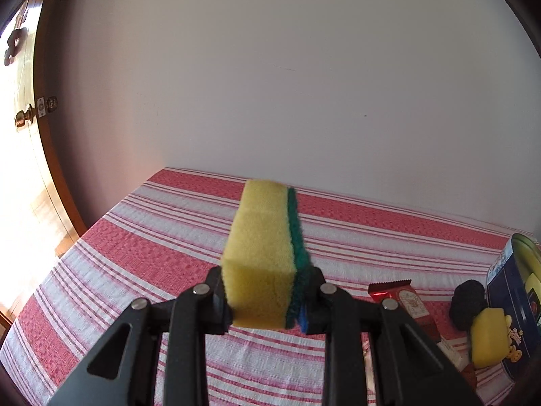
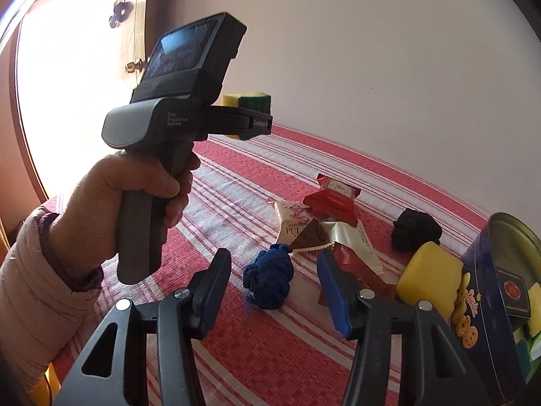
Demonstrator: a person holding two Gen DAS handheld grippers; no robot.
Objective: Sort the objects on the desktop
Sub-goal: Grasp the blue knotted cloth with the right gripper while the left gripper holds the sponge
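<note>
Yellow sponge (image 1: 260, 253) sits clamped in our left gripper (image 1: 267, 299), lifted above the striped tablecloth (image 1: 152, 237). Our right gripper (image 2: 274, 284) hangs open over the blue cloth ball (image 2: 268, 279); centre it before closing.

Right gripper (image 2: 274, 291) jaws apart above blue cloth ball (image 2: 269, 279).

On the table (image 2: 236, 355), the wrappers (image 2: 324, 223) lie in a heap at the middle, a knotted cloth (image 2: 270, 279) near them, a dark bundle (image 2: 416, 230) right, the tin (image 2: 487, 270) far right with a sponge (image 2: 429, 275) against it.
</note>
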